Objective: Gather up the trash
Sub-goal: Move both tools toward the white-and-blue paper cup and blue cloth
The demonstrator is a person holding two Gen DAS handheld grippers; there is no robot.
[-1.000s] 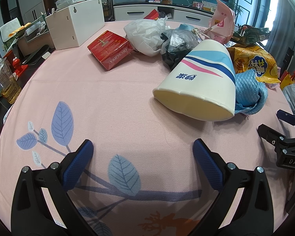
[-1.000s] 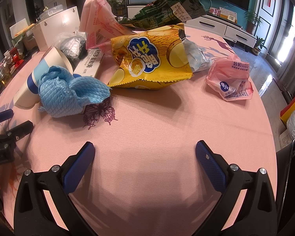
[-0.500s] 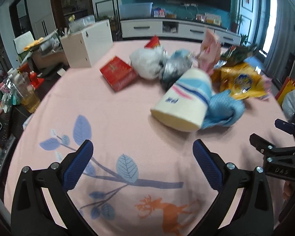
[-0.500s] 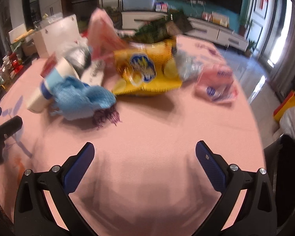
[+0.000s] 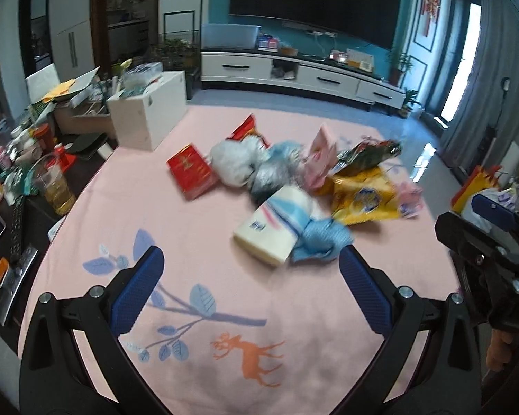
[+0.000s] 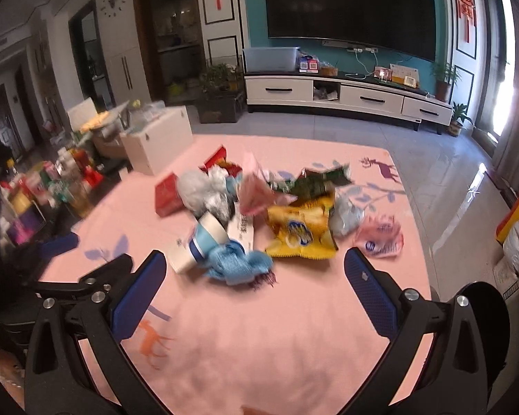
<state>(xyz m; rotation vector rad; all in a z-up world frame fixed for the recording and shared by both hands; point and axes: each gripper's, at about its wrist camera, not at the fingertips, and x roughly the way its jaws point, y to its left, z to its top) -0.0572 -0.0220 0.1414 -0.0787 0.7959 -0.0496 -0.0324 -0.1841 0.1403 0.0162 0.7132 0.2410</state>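
Your pink bench point(image 5: 197, 214) fills the frame w/ the trash pile at centre: yellow chip bag point(image 6: 302, 230), paper cup point(image 5: 276, 228) on its side touching a blue cloth point(image 5: 320, 243), red box point(image 5: 192, 174) upper left of them. Your left hand-held gripper point(image 5: 251, 292) and right hand-held gripper point(image 6: 254, 295) sit at bottom, both w/ fingers spread apart, holding nothing, well short of the pile.
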